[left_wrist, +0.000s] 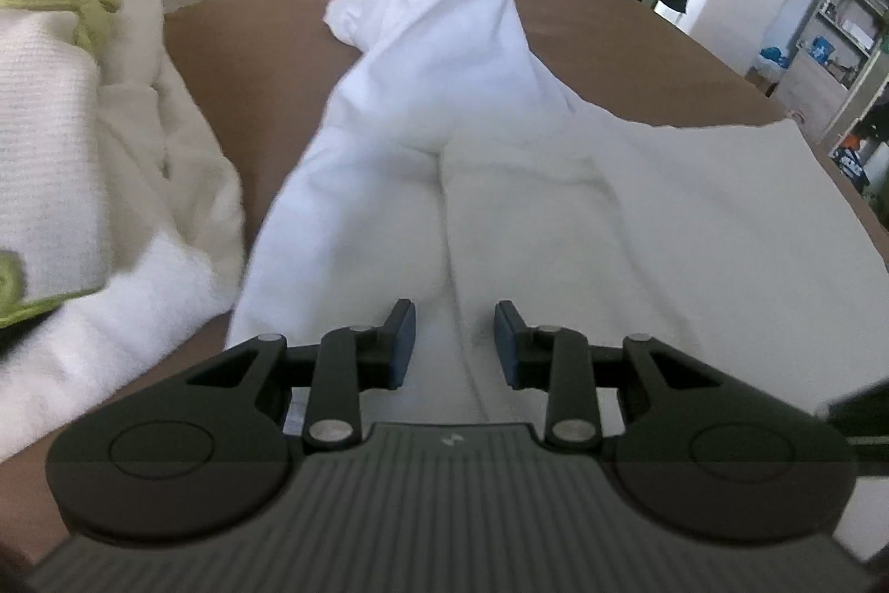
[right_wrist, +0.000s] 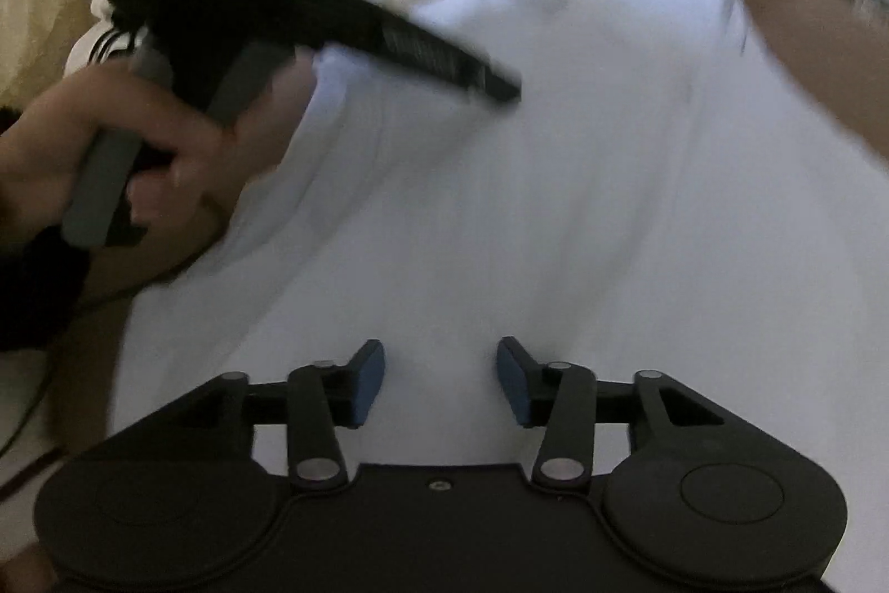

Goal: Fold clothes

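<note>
While the white shirt (left_wrist: pixel 422 104) lies rumpled on the brown bed (left_wrist: pixel 250 81), both grippers hang over it. The left gripper (left_wrist: pixel 454 343) has its jaws parted and empty. The right gripper (right_wrist: pixel 440 384) gapes wider, gripping nothing.

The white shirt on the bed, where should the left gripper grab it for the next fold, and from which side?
Probably the bunched far end of the white shirt, near the collar opening. It stands raised and crumpled off the brown bed, so there is loose cloth to pinch. Come from above, from the near side: the left gripper is open over the flat part, which offers no edge.
</note>
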